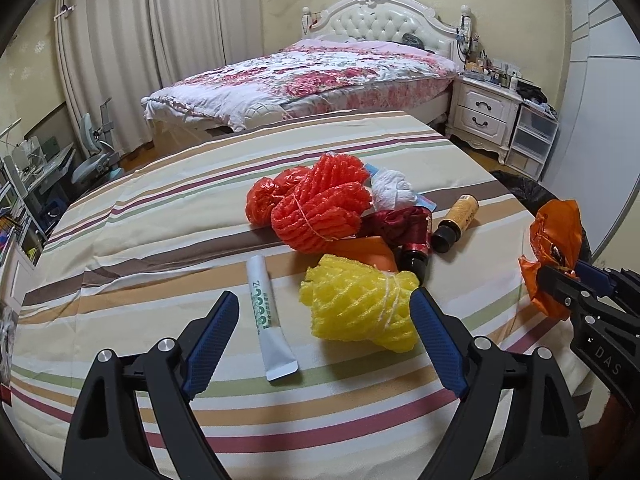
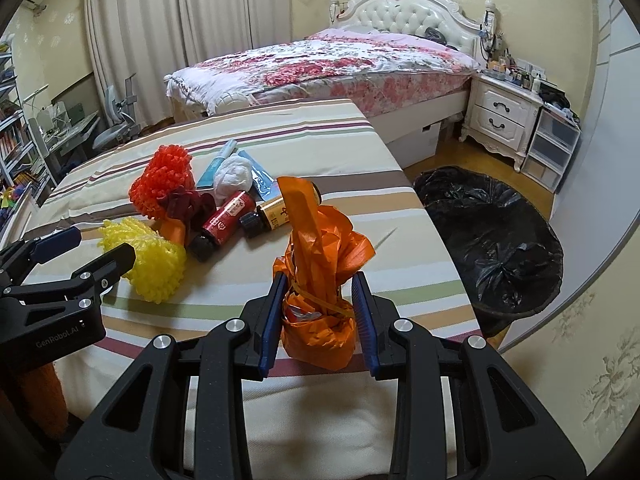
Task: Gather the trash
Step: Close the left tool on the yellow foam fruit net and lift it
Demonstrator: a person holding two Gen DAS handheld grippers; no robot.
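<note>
My right gripper (image 2: 320,304) is shut on an orange plastic bag bundle (image 2: 320,280) tied with a rubber band, held above the striped table's right side; the bundle also shows in the left wrist view (image 1: 554,240). My left gripper (image 1: 324,304) is open, its fingers to either side of a white tube (image 1: 266,320) and a yellow foam net (image 1: 360,308). Behind lie red foam nets (image 1: 316,208), a white tissue wad (image 1: 390,188), a red bottle (image 2: 222,224) and a gold bottle (image 1: 456,218).
A bin lined with a black bag (image 2: 492,236) stands on the floor right of the table. The striped tablecloth (image 1: 160,240) covers the table. A bed (image 2: 328,64) and white nightstand (image 2: 504,116) are behind. A desk and chair (image 1: 92,156) stand at left.
</note>
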